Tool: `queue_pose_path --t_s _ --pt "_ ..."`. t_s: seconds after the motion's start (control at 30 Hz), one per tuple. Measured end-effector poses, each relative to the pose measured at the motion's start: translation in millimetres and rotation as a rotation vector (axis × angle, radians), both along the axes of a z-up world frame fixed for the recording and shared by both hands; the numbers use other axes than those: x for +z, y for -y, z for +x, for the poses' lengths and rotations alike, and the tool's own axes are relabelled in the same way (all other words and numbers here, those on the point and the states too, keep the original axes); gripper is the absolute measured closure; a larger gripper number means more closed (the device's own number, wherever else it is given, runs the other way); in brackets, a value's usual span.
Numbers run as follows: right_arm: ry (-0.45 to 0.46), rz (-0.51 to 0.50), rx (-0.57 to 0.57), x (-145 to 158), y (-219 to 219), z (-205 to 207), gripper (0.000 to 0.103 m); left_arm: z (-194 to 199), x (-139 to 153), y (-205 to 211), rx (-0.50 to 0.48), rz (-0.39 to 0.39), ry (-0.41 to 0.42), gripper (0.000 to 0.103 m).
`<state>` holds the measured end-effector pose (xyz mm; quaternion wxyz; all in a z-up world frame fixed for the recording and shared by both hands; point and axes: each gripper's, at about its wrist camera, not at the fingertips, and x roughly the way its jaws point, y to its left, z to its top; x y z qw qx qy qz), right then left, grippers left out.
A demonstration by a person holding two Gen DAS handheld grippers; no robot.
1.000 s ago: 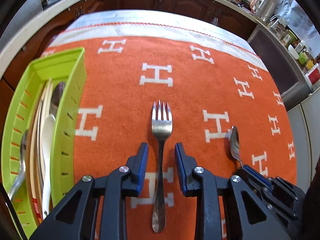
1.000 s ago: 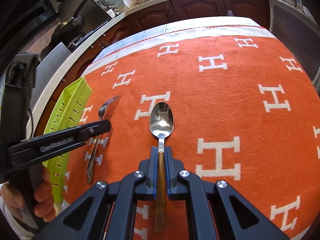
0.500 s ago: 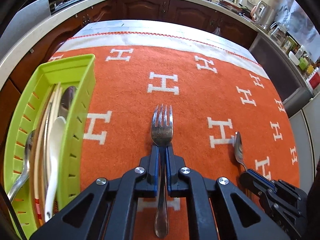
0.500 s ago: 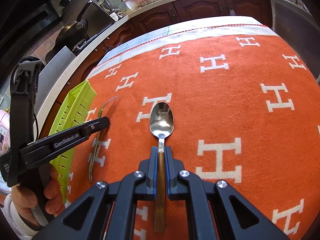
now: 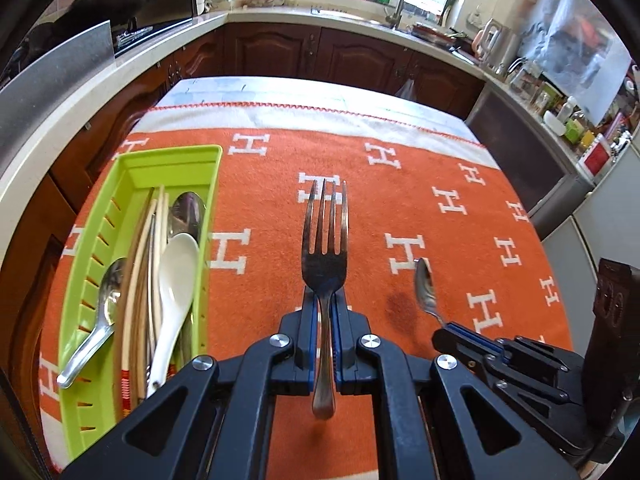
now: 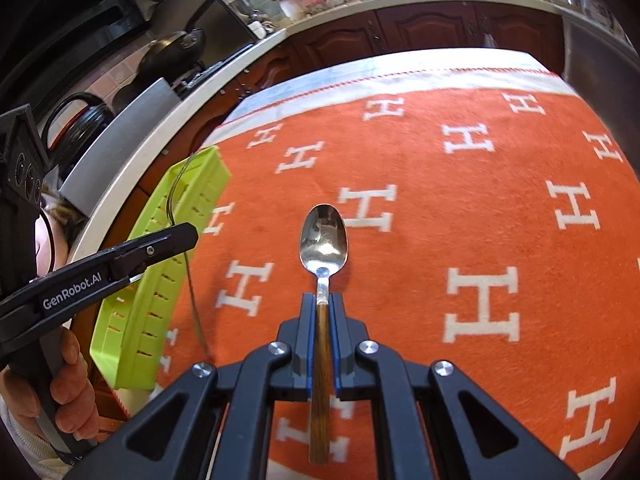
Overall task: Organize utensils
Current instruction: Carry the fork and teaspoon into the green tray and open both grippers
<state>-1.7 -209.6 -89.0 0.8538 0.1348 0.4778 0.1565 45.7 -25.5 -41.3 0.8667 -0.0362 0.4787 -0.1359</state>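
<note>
In the left wrist view my left gripper [image 5: 325, 300] is shut on the neck of a steel fork [image 5: 325, 240], which hangs above the orange cloth [image 5: 272, 280] with its tines pointing away. A green utensil tray [image 5: 132, 164] lies to the left, holding chopsticks, steel spoons and a white ceramic spoon [image 5: 176, 264]. In the right wrist view my right gripper [image 6: 322, 304] is shut on the wooden handle of a steel spoon [image 6: 323, 240], bowl forward, over the cloth. That view also shows the left gripper [image 6: 188, 236], the fork [image 6: 192, 288] edge-on and the tray [image 6: 160, 280].
The cloth with white H marks covers a table; its white border [image 5: 320, 120] marks the far edge. Dark wooden cabinets and a pale counter [image 5: 120, 68] ring the table. A pan [image 6: 176, 46] sits on the stove at left. A hand [image 6: 72, 392] grips the left tool.
My left gripper closed on the fork and lifted it off the cloth, so the tray and far counter show more. My right gripper kept its grip on the spoon and shifted a little.
</note>
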Motion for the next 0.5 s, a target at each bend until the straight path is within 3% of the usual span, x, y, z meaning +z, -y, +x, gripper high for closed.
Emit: queue_pose_path --t_s 0.5 --pt "0.094 -0.045 0.100 37.9 -46.6 -13.3 0.097 -44.8 46.5 -52.6 0.035 -0.047 0.111 0.100"
